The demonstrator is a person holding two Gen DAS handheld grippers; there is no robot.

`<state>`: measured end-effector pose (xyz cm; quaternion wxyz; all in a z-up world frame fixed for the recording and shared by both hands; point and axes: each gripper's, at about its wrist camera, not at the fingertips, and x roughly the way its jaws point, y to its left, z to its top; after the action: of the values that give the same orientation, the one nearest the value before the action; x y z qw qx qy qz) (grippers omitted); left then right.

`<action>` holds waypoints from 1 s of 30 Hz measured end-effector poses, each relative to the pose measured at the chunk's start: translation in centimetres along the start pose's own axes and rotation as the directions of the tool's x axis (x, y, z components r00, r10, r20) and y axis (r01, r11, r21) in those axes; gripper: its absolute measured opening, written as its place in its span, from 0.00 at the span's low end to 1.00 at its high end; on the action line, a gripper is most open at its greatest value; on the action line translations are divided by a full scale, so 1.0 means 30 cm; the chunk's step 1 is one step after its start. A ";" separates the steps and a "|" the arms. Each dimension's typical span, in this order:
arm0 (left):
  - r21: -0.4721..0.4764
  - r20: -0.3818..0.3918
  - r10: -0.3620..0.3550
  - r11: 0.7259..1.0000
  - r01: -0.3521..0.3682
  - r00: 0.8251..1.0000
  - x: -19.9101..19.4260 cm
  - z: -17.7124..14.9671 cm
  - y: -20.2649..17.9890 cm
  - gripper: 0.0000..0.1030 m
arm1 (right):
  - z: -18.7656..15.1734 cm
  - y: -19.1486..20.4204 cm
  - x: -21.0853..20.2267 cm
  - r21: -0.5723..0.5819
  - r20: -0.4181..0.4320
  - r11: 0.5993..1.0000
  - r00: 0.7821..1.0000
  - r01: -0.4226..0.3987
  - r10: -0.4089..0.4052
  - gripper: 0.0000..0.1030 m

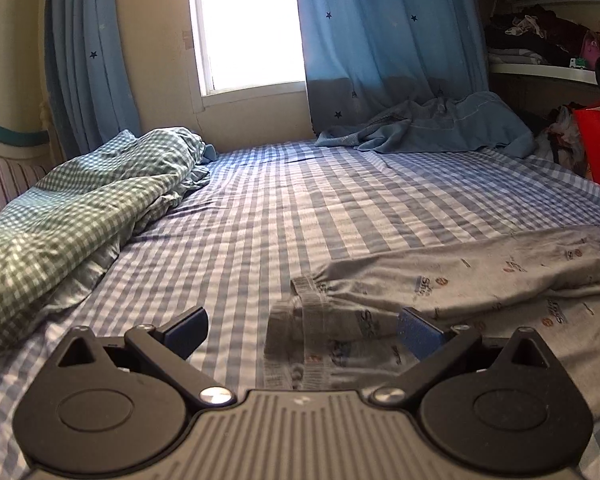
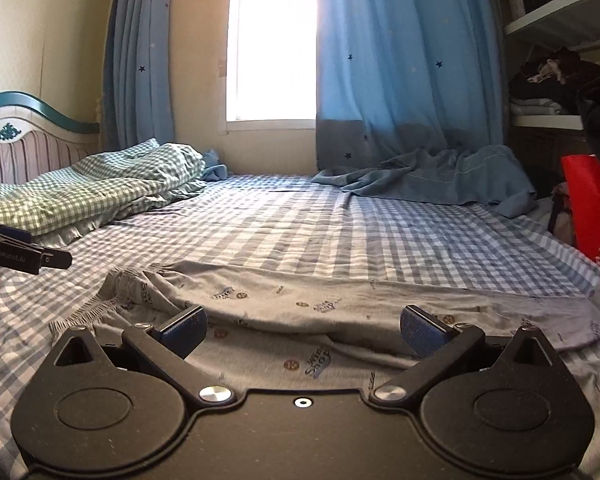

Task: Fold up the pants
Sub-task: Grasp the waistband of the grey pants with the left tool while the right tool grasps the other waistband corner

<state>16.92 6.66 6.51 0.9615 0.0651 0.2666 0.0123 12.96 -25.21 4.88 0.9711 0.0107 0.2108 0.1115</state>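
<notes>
Grey printed pants (image 2: 340,312) spread flat across near part of bed (image 2: 300,220), waistband toward headboard side, legs running toward foot side. Print on fabric partly readable: "Swim Shop"-like lettering beside small round orange emblems; too blurred to confirm. Left gripper (image 1: 302,330) low over leg cuffs (image 1: 296,320) at near edge of bed, jaws wide, nothing between them. Right gripper (image 2: 302,330) low over mid pants, jaws wide, empty. Left gripper also seen from right wrist view at left edge, body marked "GenRobot.AI", a fingertip of the holding hand just below it. Blue-white checked sheet (image 1: 300,208) under everything. Green checked quilt (image 1: 60,220) bunched along headboard side. Blue garment (image 1: 428,128) crumpled at far edge under star-print curtain (image 1: 380,32). Red bag (image 2: 592,208) with white characters, unreadable, off foot-side edge. Shelves (image 1: 540,68) with piled clothes beyond.
</notes>
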 end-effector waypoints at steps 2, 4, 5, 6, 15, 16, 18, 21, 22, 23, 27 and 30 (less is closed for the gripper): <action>0.026 -0.012 -0.025 0.999 0.026 1.000 0.087 0.068 0.019 1.00 | 0.062 -0.081 0.075 0.016 -0.042 0.997 0.996 -0.073 0.073 1.00; 0.065 -0.017 -0.047 0.997 0.048 0.999 0.182 0.127 0.019 1.00 | 0.117 -0.163 0.168 0.019 -0.092 0.990 0.986 -0.141 0.143 1.00; 0.091 -0.017 -0.058 0.994 0.059 0.998 0.226 0.152 0.015 1.00 | 0.142 -0.203 0.220 0.004 -0.118 0.986 0.979 -0.169 0.168 1.00; 0.120 -0.016 -0.071 0.990 0.073 0.997 0.274 0.174 0.008 1.00 | 0.167 -0.241 0.276 -0.018 -0.149 0.983 0.973 -0.183 0.178 1.00; 0.257 -0.207 -0.340 0.886 0.386 0.917 0.716 0.258 -0.056 1.00 | 0.227 -0.522 0.729 -0.201 -0.411 0.935 0.891 -0.293 0.191 1.00; 0.254 -0.235 -0.348 0.879 0.403 0.908 0.755 0.257 -0.062 1.00 | 0.223 -0.541 0.772 -0.201 -0.440 0.931 0.877 -0.306 0.193 1.00; 0.237 -0.285 -0.357 0.873 0.427 0.889 0.831 0.255 -0.072 1.00 | 0.210 -0.572 0.844 -0.175 -0.488 0.930 0.849 -0.322 0.202 1.00; 0.215 -0.349 -0.373 0.861 0.461 0.860 0.909 0.245 -0.069 1.00 | 0.195 -0.598 0.935 -0.174 -0.538 0.928 0.821 -0.331 0.192 0.99; 0.207 -0.366 -0.380 0.857 0.472 0.850 0.928 0.242 -0.067 1.00 | 0.192 -0.607 0.948 -0.181 -0.531 0.927 0.826 -0.329 0.189 0.98; 0.194 -0.388 -0.391 0.851 0.488 0.835 0.945 0.237 -0.054 1.00 | 0.189 -0.619 0.956 -0.174 -0.527 0.925 0.825 -0.338 0.202 0.97; 0.161 -0.446 -0.428 0.826 0.541 0.786 0.977 0.229 -0.030 0.85 | 0.180 -0.649 0.993 -0.151 -0.544 0.917 0.805 -0.370 0.235 0.86; 0.154 -0.502 -0.408 0.826 0.543 0.763 1.002 0.225 -0.035 0.55 | 0.166 -0.644 1.019 -0.165 -0.570 0.908 0.789 -0.385 0.231 0.76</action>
<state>46.16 6.58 -3.27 0.8240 0.1300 0.4868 -0.2592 46.20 -37.16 -4.34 0.8327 -0.1200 0.4523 0.2959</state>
